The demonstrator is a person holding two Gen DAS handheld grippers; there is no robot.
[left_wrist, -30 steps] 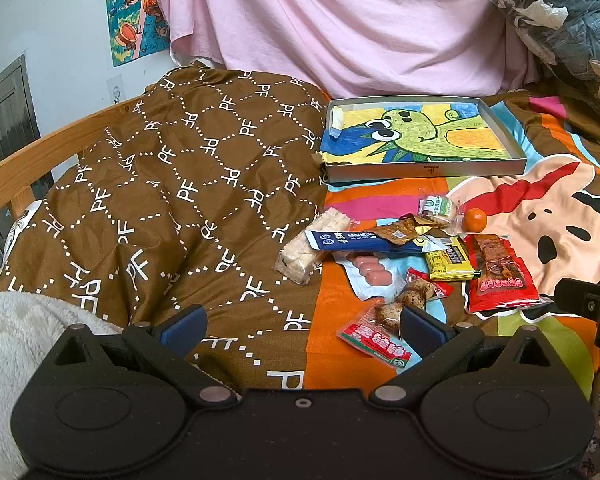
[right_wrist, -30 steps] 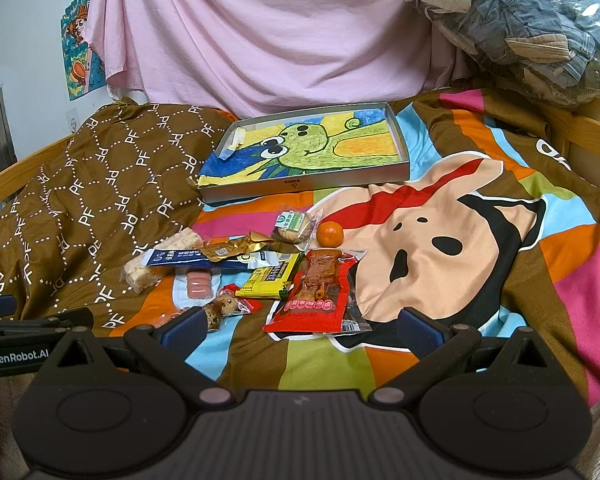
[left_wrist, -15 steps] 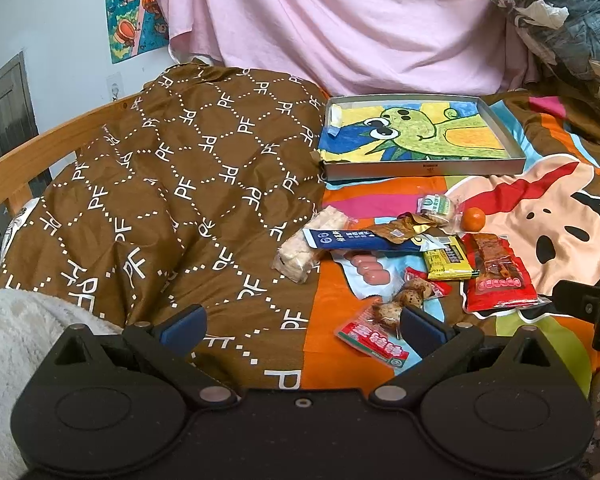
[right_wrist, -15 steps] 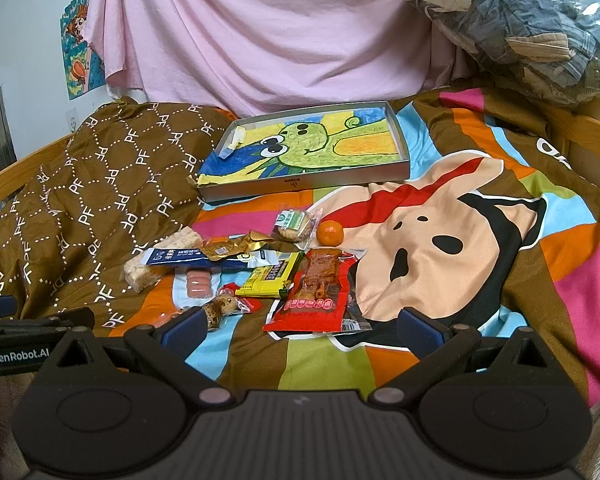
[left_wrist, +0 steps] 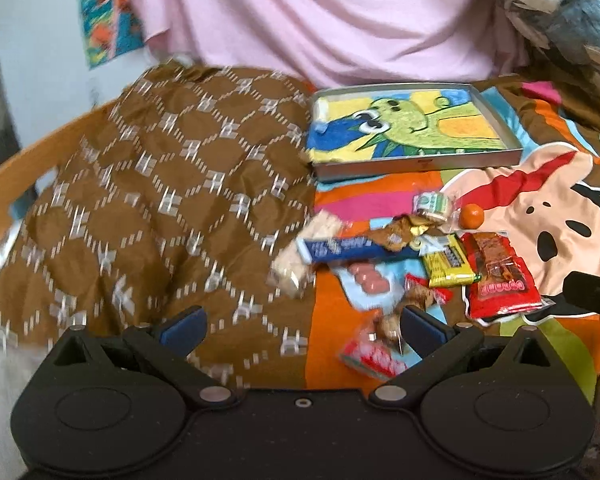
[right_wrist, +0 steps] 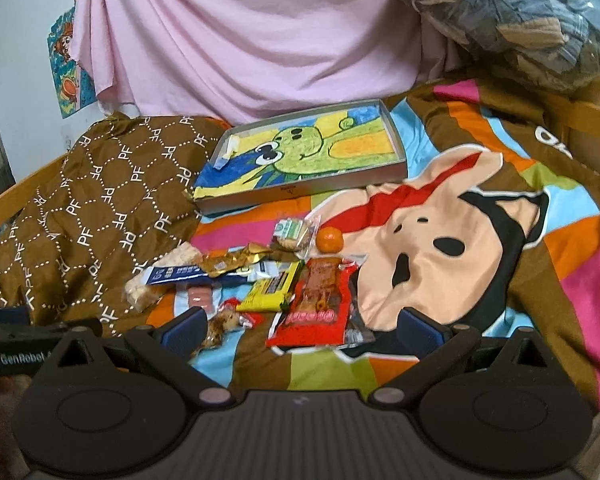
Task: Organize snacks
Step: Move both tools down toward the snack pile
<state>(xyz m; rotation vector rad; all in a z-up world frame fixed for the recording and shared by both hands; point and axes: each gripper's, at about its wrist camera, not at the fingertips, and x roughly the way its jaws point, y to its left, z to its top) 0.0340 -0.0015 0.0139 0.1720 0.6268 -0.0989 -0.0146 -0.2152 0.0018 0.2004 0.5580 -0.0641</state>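
Observation:
Several snacks lie in a heap on the bedspread: a red packet [right_wrist: 318, 308], a yellow packet [right_wrist: 270, 290], a blue bar [right_wrist: 176, 274], a small orange [right_wrist: 329, 239], pink sausages [right_wrist: 199, 296] and a rice cake [right_wrist: 156, 280]. Behind them sits a shallow tray [right_wrist: 300, 190] with a green cartoon drawing inside. My right gripper [right_wrist: 302, 326] is open, low in front of the red packet, holding nothing. My left gripper [left_wrist: 302, 326] is open too, hovering over the brown quilt [left_wrist: 160, 200] and a red-wrapped snack [left_wrist: 374, 354]. The left wrist view is blurred.
A pink sheet [right_wrist: 240, 40] hangs behind the bed. Bagged clothes [right_wrist: 520, 20] are piled at the back right. A wooden bed rail [left_wrist: 28, 160] runs along the left. The other gripper's black tip [left_wrist: 592, 296] shows at the right edge of the left wrist view.
My left gripper has shifted, with motion blur in its view; the snacks sit slightly further right and higher in frame. The right gripper has edged closer to the snack heap. Both stay open.

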